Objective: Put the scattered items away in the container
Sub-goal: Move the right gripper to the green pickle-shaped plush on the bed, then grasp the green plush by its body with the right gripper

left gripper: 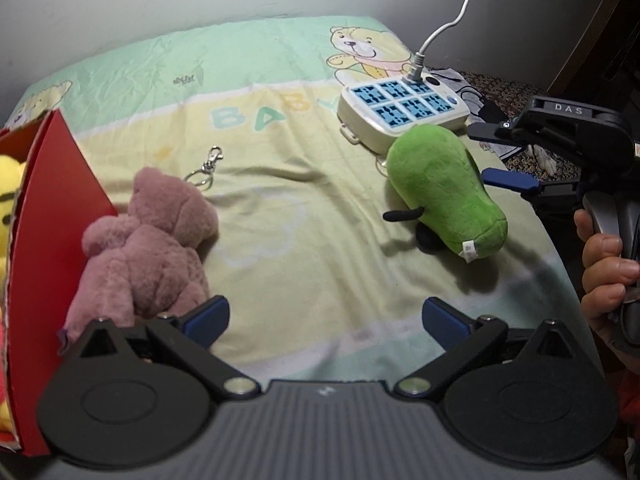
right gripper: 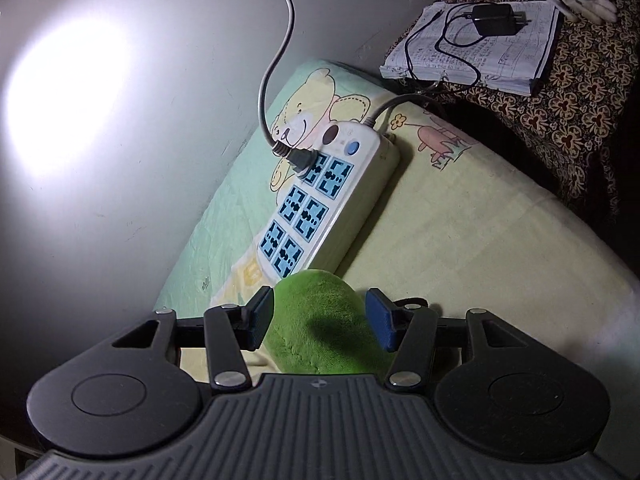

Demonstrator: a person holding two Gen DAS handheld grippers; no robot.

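A green plush toy (left gripper: 448, 188) lies on the bed sheet at the right. In the right wrist view it (right gripper: 316, 320) sits between the open fingers of my right gripper (right gripper: 320, 320), which straddles it with small gaps on both sides. The right gripper also shows in the left wrist view (left gripper: 496, 156), beside the toy. A pink plush bear (left gripper: 148, 248) with a metal keyring (left gripper: 206, 170) lies against the red box (left gripper: 52, 208) at the left. A yellow plush (left gripper: 8, 200) is inside the box. My left gripper (left gripper: 324, 320) is open and empty, just right of the bear.
A white power strip (left gripper: 404, 108) with a plugged grey cable (left gripper: 448, 24) lies behind the green toy; it also shows in the right wrist view (right gripper: 320, 200). A notebook with a black charger (right gripper: 476, 40) rests on a patterned cloth beyond the bed. The wall is close behind.
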